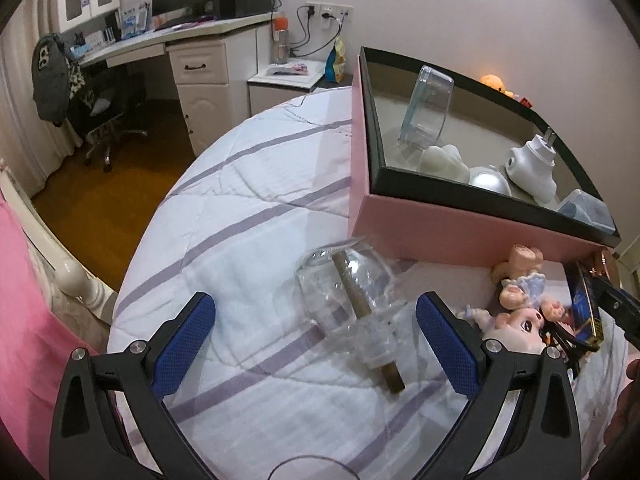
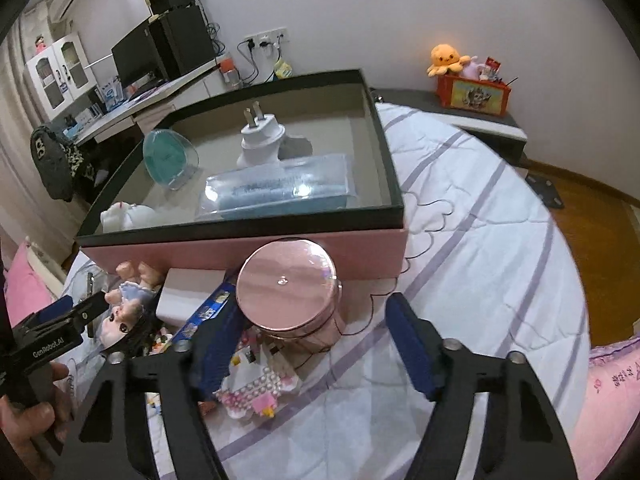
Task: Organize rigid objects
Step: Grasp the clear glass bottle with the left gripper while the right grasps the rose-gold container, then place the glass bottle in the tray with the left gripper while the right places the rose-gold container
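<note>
My left gripper (image 1: 318, 332) is open over the striped bed, and a clear glass jar (image 1: 344, 300) with a brown stick through it lies just ahead between its fingers, untouched. A pink box (image 1: 440, 224) with a black rim (image 2: 240, 222) holds a white plug (image 2: 260, 140), a teal round container (image 2: 168, 160) and a clear case (image 2: 280, 192). My right gripper (image 2: 316, 328) is open around a pink round tin (image 2: 288, 284). Its left pad sits close to the tin and its right pad stands apart. Dolls (image 1: 520, 304) lie between both grippers.
A white box (image 2: 188, 292), a blue box (image 2: 208, 312) and a pink-and-white block model (image 2: 256, 392) clutter the bed in front of the pink box. A desk (image 1: 192, 44) and chair (image 1: 104, 112) stand beyond the bed. A red bin (image 2: 474, 94) with plush toys sits by the wall.
</note>
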A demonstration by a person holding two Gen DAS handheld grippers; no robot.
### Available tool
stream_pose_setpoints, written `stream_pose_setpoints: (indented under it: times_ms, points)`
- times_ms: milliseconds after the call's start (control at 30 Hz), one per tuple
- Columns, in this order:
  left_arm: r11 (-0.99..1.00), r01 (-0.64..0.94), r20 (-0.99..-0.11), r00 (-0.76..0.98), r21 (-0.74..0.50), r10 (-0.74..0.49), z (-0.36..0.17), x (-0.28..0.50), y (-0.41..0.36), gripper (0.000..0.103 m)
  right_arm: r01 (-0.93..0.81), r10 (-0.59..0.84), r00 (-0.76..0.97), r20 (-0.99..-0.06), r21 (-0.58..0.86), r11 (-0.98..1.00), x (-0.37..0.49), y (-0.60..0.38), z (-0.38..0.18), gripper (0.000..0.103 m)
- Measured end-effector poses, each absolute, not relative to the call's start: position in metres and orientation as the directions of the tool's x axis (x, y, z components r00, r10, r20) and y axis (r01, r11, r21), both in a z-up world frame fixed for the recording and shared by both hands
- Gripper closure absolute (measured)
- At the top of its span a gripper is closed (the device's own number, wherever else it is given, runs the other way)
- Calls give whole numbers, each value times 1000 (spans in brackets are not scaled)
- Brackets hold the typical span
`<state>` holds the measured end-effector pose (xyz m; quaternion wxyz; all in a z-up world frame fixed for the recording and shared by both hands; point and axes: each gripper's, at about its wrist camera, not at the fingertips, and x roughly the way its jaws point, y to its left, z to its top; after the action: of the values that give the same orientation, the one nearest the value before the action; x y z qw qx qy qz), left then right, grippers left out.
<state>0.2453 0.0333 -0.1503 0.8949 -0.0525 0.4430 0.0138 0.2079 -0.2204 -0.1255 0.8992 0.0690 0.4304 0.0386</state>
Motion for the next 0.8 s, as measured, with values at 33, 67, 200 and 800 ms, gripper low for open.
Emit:
stream_pose_setpoints:
  times_ms: [33, 67, 200, 800]
  points:
    - [995, -65, -794, 607, -78, -23, -151, 246, 32, 9, -15, 134, 623, -771, 160, 987, 210, -220, -128, 36]
    - [996, -56, -794, 607, -72, -23, -151, 248, 30, 11, -20, 143, 618, -773, 166, 986, 212, -220, -131, 39]
    - [997, -30, -784, 620, -74, -39, -148, 250, 28, 44, -36, 166, 617, -769, 183, 982, 216, -219, -138, 52]
    - [989, 49, -712, 689, -142, -136, -104, 223, 21, 50, -58, 185, 683, -706, 201, 978, 197, -229, -93, 52]
